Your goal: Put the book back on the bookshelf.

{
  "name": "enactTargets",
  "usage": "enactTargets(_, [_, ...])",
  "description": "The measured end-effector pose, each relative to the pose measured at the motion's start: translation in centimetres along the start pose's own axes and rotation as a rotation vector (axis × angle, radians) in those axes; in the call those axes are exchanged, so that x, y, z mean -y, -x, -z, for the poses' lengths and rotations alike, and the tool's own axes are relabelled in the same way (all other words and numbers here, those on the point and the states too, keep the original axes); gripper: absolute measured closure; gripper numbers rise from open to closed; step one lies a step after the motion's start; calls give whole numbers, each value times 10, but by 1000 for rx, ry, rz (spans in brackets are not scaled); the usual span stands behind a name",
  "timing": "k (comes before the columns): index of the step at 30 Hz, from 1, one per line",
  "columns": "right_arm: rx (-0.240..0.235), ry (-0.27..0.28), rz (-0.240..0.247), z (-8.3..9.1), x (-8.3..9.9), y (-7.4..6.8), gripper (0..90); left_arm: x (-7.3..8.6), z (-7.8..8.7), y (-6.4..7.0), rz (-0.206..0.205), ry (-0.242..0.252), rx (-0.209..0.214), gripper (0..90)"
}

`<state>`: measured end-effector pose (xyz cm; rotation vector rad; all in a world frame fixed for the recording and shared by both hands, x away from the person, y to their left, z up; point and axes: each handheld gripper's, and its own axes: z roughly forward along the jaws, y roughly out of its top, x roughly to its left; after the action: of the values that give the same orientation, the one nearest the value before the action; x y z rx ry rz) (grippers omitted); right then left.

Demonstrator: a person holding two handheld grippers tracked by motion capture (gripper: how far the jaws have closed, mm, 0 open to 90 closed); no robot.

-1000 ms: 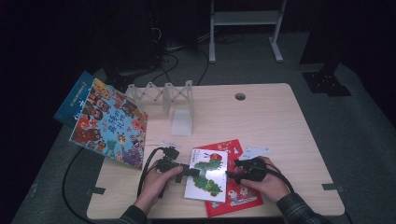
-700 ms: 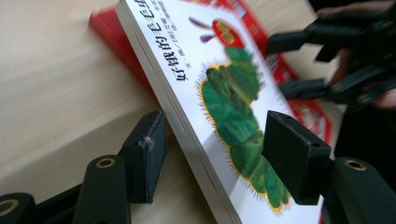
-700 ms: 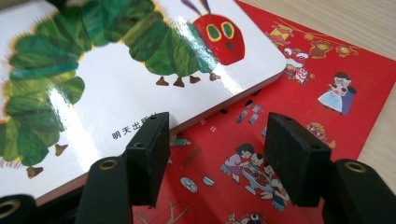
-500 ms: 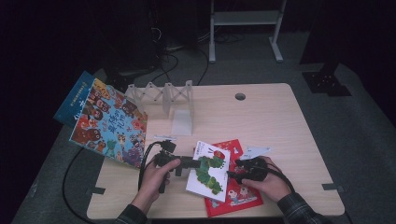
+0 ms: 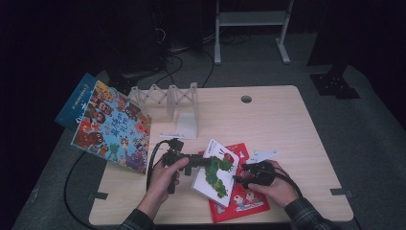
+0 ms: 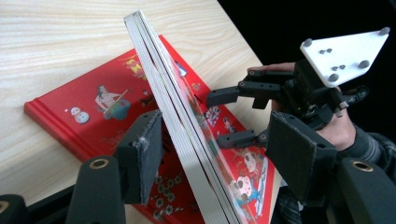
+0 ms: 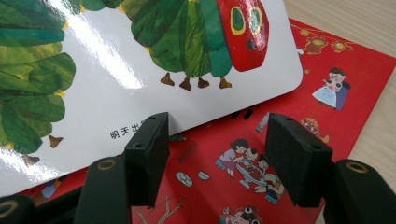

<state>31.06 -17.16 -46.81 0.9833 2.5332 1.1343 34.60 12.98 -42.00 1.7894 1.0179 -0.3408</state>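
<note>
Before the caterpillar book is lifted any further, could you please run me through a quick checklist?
1. Left claw straddles the caterpillar book edge: ok.
2. Left claw clamped on it: not ok, a gap shows on both sides of the pages.
3. Right claw free of the book: ok, open, its edge just past the tips.
4. Book off the red book: not ok, one edge is raised but the rest rests there.
5. Rack slot free: cannot tell.
</note>
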Motion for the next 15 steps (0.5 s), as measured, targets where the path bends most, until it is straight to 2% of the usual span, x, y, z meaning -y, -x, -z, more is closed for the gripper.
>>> enactTargets(4, [-2, 0, -2, 0, 0, 0, 386, 0, -2, 0, 1, 5, -4, 350])
enactTargets(6, [-1, 0, -3, 0, 0, 0, 382, 1, -7, 0, 19, -38, 33, 351])
enactTargets(7, [2, 2, 1, 0, 0, 0, 381, 4, -13, 2, 14, -61, 30, 347])
enactTargets(8, [2, 2, 1, 0, 0, 0, 381, 4, -13, 2, 14, -61, 30, 348])
enactTargets(9, [3, 2, 4, -1, 0, -1, 381, 8, -25, 7, -16, -100, 2, 349])
enactTargets(15, [1, 4, 5, -1, 0, -1, 383, 5, -29, 7, -7, -118, 19, 365])
